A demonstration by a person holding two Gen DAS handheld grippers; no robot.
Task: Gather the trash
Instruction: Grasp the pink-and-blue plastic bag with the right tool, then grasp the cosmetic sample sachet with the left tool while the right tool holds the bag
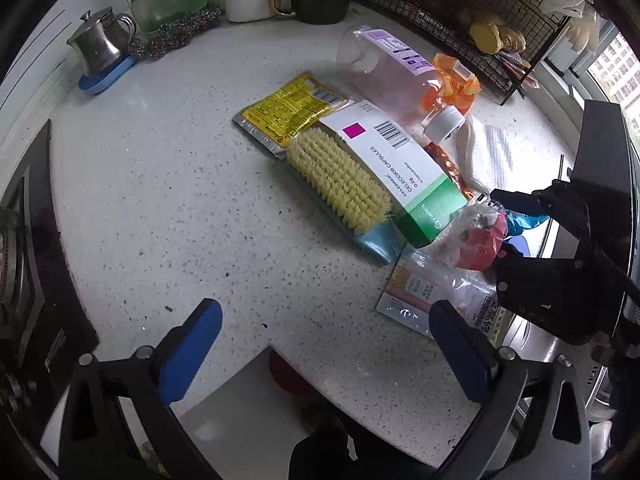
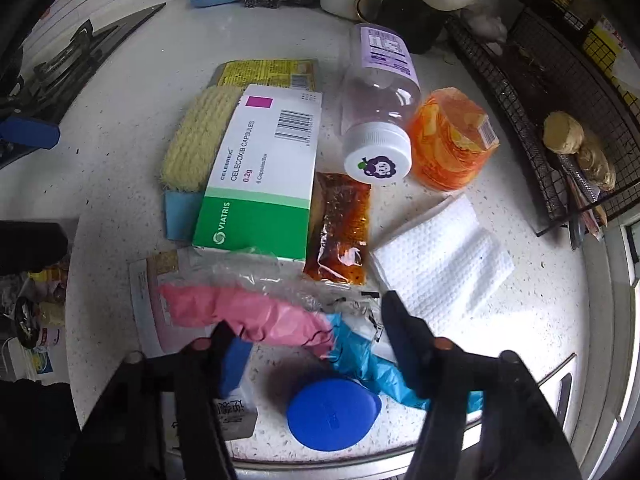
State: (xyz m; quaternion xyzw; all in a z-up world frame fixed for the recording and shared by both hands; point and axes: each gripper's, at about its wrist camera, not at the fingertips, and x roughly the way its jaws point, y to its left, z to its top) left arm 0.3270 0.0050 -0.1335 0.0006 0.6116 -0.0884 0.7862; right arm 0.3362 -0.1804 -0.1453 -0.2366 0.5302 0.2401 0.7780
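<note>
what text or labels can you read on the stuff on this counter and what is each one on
"CELEBREX" – white and green medicine box
"CELECOXIB CAPSULES" – same box
"0.2g" – same box
"VIATRIS" – green end of the box, beside a barcode-bearing white face
Purple label on the clear bottle: too small to read
Yellow packet: print blurred, unreadable
Flat pouch at the counter edge: characters too blurred to read
Orange packet: barcode sticker only, unreadable

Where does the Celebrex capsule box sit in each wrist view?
Left wrist: the capsule box lies right of centre, running diagonally, its green end toward the lower right, beside the scrub brush.
Right wrist: the box lies left of centre, nearly upright in the picture, green end at the bottom.
Shared landmark: the white-capped clear bottle just past the box.
</note>
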